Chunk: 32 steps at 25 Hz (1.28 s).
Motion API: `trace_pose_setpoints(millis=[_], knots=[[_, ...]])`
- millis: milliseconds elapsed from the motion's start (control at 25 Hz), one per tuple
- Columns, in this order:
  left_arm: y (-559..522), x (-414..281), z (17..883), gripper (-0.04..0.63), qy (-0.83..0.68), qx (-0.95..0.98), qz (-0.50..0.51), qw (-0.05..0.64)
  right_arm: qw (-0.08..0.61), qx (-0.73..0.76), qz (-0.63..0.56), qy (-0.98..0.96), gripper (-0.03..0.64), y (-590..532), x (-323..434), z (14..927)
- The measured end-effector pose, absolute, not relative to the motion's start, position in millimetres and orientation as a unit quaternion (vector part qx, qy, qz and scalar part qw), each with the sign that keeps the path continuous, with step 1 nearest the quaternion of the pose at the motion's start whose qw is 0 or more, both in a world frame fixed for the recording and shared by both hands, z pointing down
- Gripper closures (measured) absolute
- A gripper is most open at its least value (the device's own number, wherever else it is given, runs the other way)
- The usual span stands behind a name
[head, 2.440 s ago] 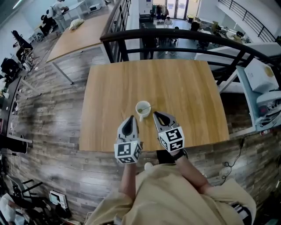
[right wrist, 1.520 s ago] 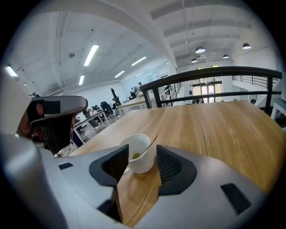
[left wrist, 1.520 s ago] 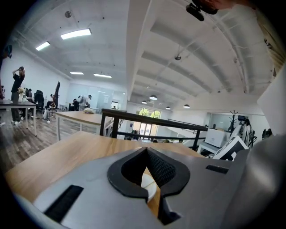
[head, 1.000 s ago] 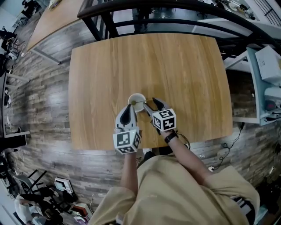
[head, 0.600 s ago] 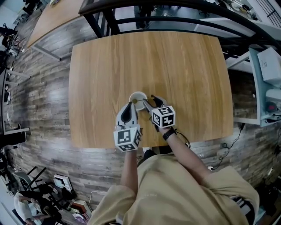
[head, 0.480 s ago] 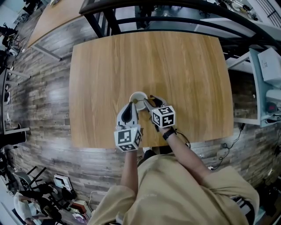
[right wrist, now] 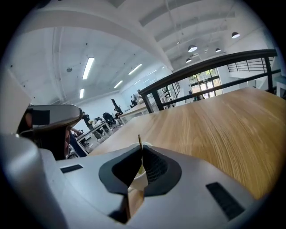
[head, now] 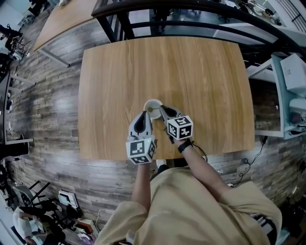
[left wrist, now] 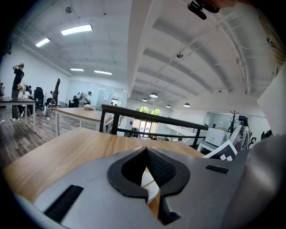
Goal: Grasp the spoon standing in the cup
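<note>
A white cup (head: 153, 105) stands on the wooden table (head: 191, 72) close to its near edge. A thin gold spoon handle (right wrist: 139, 139) rises from the cup (right wrist: 139, 175). My right gripper (head: 161, 108) reaches the cup's right rim; its jaws have just been closing, and in the right gripper view they (right wrist: 140, 148) are shut on that handle. My left gripper (head: 145, 114) rests just below and left of the cup, jaws shut with nothing between them. In the left gripper view a sliver of the cup (left wrist: 149, 181) shows behind my left gripper (left wrist: 145, 150).
A black railing (head: 191, 9) runs along the table's far edge. White equipment (head: 294, 72) stands off the right side. Wood-plank floor (head: 43, 110) lies to the left, with another table (head: 57, 21) at the upper left.
The right gripper's jaws, open beside the cup's rim before, have come together on the spoon handle. The left gripper has stayed where it was.
</note>
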<state>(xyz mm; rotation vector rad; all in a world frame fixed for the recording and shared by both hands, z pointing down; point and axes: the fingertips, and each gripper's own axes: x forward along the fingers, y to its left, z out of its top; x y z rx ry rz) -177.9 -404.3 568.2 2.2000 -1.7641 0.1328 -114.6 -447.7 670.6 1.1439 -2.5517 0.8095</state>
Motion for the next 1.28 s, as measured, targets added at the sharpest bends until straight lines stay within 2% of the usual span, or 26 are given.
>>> trace_pose_setpoints(millis=[800, 1280], knots=[[-362.0, -198.2, 513.0, 0.584, -0.617, 0.78, 0.033, 0.103, 0.103, 0.437, 0.147, -0.881, 0.6, -413.5, -99.7, 576.9], [-326.8, -198.4, 465.2, 0.584, -0.609, 0.791, 0.019, 0.053, 0.046, 0.448, 0.096, -0.888, 0.6, -368.3, -87.2, 497.2]])
